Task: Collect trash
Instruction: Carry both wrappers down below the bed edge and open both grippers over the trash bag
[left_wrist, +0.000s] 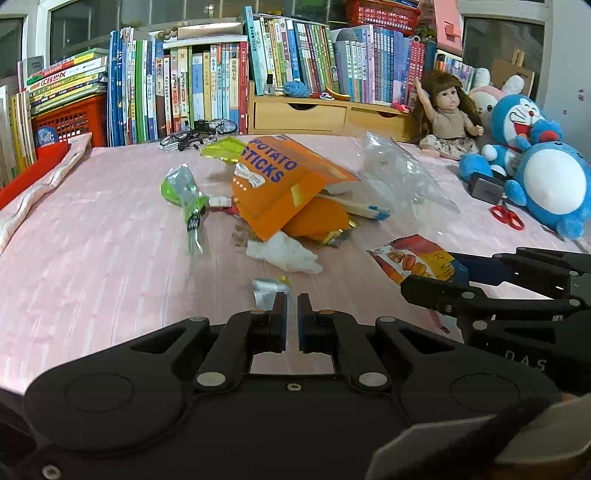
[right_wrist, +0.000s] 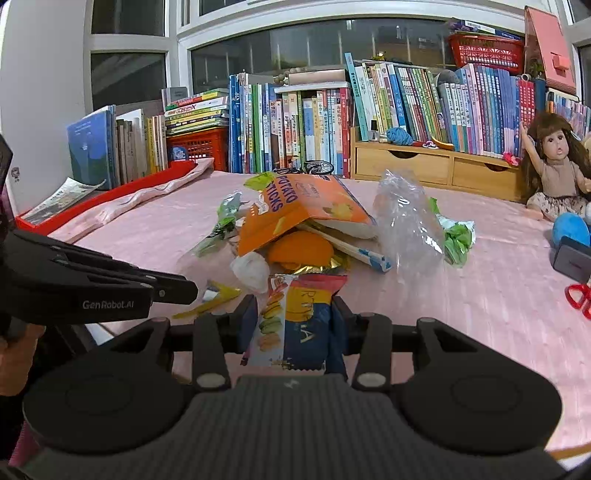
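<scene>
Right now my right gripper (right_wrist: 293, 314) has its jaws clamped on a snack wrapper (right_wrist: 295, 317), low in the middle of the right wrist view; the pack shows macarons and some letters I can only partly read. My left gripper (left_wrist: 292, 317) has its jaws closed with nothing between them, and a small crumpled white and yellow scrap (left_wrist: 267, 291) lies on the pink worktop (left_wrist: 92, 258) just past its tips. In the right wrist view that gripper's side reads "GenRobot.AI".

The main trash pile sits mid-frame: an orange box (left_wrist: 280, 184) printed "POTATO STICKS", a white tissue (left_wrist: 282, 254) just in front of it, a green wrapper (left_wrist: 184, 192) to its left and clear crumpled plastic (left_wrist: 399, 173) to its right. Rows of books (left_wrist: 207, 85) fill the upper frame, their spines too small to read. A doll (left_wrist: 448, 114) and blue plush toys (left_wrist: 535, 162) sit at right, with red scissors (left_wrist: 508, 217) beside them.
</scene>
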